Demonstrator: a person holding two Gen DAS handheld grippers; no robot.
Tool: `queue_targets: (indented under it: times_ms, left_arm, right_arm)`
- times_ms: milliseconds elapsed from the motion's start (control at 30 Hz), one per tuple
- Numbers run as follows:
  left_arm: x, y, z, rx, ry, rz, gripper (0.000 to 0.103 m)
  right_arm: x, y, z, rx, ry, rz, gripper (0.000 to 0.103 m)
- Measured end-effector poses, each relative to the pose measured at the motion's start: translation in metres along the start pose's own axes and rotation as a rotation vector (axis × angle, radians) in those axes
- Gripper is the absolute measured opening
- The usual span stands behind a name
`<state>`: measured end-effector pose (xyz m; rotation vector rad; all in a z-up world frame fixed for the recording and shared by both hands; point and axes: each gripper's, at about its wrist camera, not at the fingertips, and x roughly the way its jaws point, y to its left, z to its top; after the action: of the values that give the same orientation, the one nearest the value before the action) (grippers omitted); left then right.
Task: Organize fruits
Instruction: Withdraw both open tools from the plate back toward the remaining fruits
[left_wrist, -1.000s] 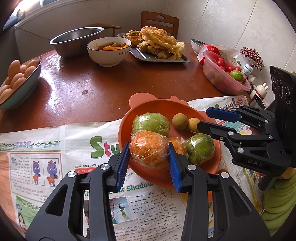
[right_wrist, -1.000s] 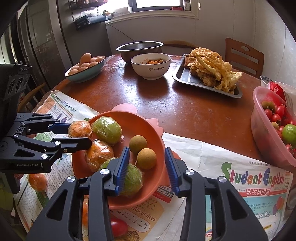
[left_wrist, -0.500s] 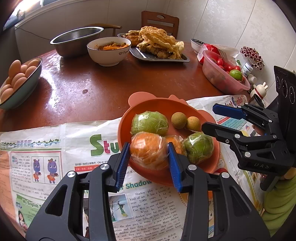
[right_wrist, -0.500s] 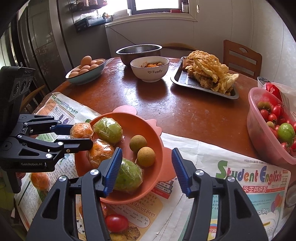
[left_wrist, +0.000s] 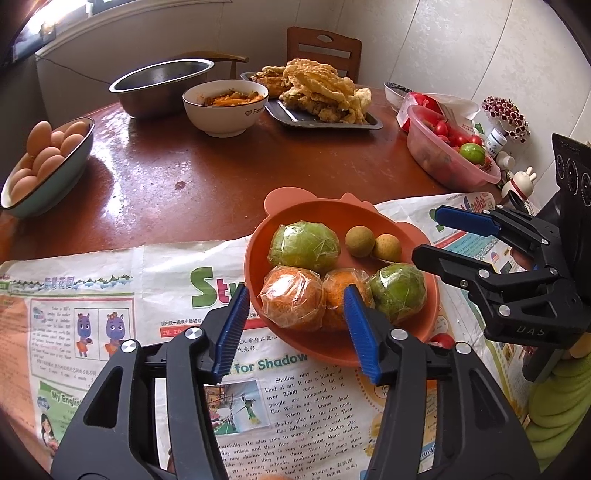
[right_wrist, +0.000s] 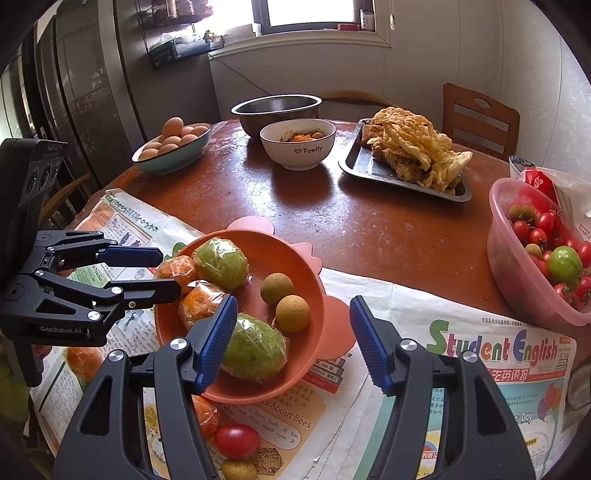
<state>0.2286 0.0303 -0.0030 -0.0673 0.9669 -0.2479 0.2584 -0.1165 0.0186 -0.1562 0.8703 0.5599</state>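
An orange plate with ears sits on newspaper and holds two green wrapped fruits, two wrapped oranges and two longans. My left gripper hovers at the plate's near rim with its jaws opening. A wrapped orange lies between the pads with a gap on each side. My right gripper is over the plate's other side, also opening and holding nothing. A green wrapped fruit lies by its left finger and a longan lies past the tips.
On the newspaper lie a loose orange, a wrapped orange and a cherry tomato. Bananas lie at the right. Farther back stand an egg bowl, steel basin, white bowl, fried-food tray and pink tomato tub.
The left jaws have spread off the wrapped orange, which now rests in the plate. The right jaws have widened too. Neither hand has shifted much.
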Motion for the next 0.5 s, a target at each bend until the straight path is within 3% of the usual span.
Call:
queue_targets:
  times_ms: [500]
  left_arm:
    - [-0.014,-0.001,-0.001,-0.015,-0.027,0.023,0.069]
  right_arm:
    - [-0.012,0.0,0.0,0.01,-0.021,-0.016,0.078]
